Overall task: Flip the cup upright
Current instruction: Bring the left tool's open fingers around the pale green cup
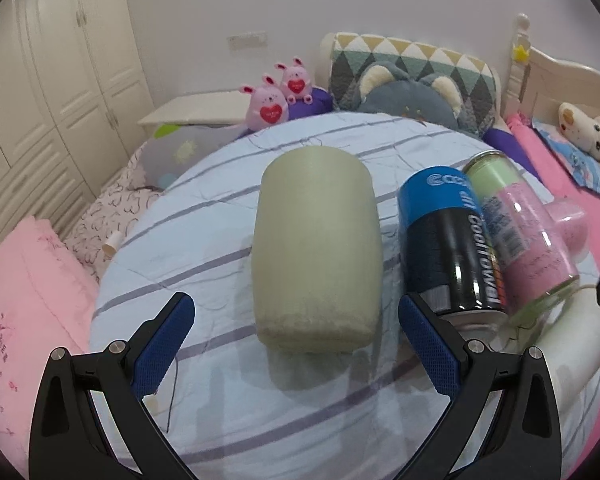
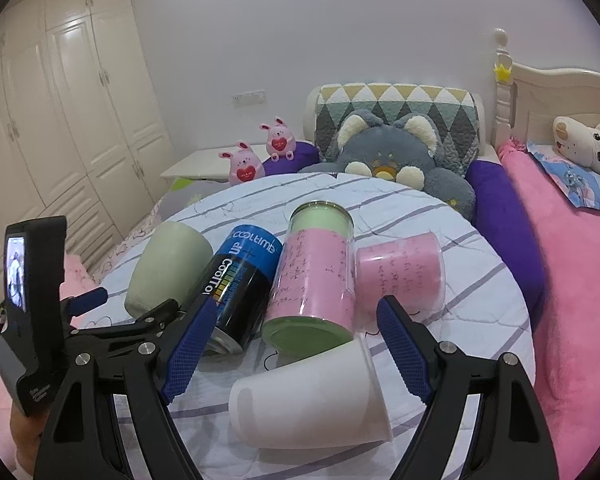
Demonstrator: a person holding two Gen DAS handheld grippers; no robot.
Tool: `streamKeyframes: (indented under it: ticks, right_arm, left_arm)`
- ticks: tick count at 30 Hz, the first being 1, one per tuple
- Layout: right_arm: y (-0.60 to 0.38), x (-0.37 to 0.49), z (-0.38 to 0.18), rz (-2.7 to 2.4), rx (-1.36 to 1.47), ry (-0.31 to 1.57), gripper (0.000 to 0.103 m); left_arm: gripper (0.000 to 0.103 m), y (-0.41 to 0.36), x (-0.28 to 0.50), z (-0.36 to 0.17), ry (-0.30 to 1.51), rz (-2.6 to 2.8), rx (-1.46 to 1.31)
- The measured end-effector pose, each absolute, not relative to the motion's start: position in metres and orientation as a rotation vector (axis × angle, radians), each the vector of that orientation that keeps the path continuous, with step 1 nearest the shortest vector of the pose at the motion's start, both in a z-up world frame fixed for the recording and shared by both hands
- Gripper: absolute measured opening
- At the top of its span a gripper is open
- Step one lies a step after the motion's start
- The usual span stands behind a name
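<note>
A pale green cup (image 1: 316, 252) lies on its side on the striped round table (image 1: 204, 400), just ahead of my open left gripper (image 1: 296, 312), between the lines of its fingers. It also shows in the right wrist view (image 2: 164, 272). A white plastic cup (image 2: 308, 400) lies on its side between the fingers of my open right gripper (image 2: 296, 316), which touches nothing. A small pink cup (image 2: 400, 276) lies on its side further right. The left gripper body (image 2: 112, 320) shows at left in the right wrist view.
A blue-black can (image 1: 448, 240) and a glass jar with pink label (image 1: 516, 228) lie side by side to the right of the green cup, also in the right wrist view (image 2: 240, 288) (image 2: 312, 276). Plush toys, pillows and a bed surround the table.
</note>
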State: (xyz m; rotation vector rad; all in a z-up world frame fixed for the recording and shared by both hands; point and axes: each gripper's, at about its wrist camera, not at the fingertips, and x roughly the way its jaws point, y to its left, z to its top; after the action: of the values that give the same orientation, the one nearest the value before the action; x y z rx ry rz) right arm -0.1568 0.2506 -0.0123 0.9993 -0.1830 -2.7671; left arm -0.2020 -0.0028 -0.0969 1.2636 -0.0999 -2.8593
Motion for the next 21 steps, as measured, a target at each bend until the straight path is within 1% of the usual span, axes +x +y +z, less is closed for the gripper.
streamKeyframes:
  ticks: [2,4,5,7,10,13,21]
  right_arm:
    - [0.250,-0.157,-0.013,-2.768,1.009,-0.177,0.083]
    - [0.248,-0.158,-0.014,-2.769,1.018,-0.170,0.083]
    - [0.247,-0.158,-0.014,-2.769,1.021,-0.169,0.083]
    - [0.245,-0.157,-0.013,-2.771,1.022,-0.164,0.083]
    - [0.241,-0.157,-0.013,-2.773,1.022,-0.155,0.083]
    - [0.239,-0.155,-0.012,-2.772,1.026,-0.148,0.083]
    - [0.232,-0.144,-0.009,-2.766,1.011,-0.137,0.083]
  left_arm:
    - [0.102,-0.003,-0.205,-0.100,-0.103,-2.860,1.260]
    - [0.093,-0.004,-0.207,-0.101,-0.101,-2.870,1.272]
    - [0.091,-0.004,-0.207,-0.102,-0.094,-2.879,1.278]
    - [0.074,-0.002,-0.209,-0.104,-0.079,-2.915,1.324]
    - [0.073,0.002,-0.207,-0.105,-0.124,-2.916,1.321]
    - [0.073,-0.004,-0.204,-0.103,-0.101,-2.921,1.341]
    - [0.073,-0.011,-0.176,-0.095,-0.128,-2.922,1.349]
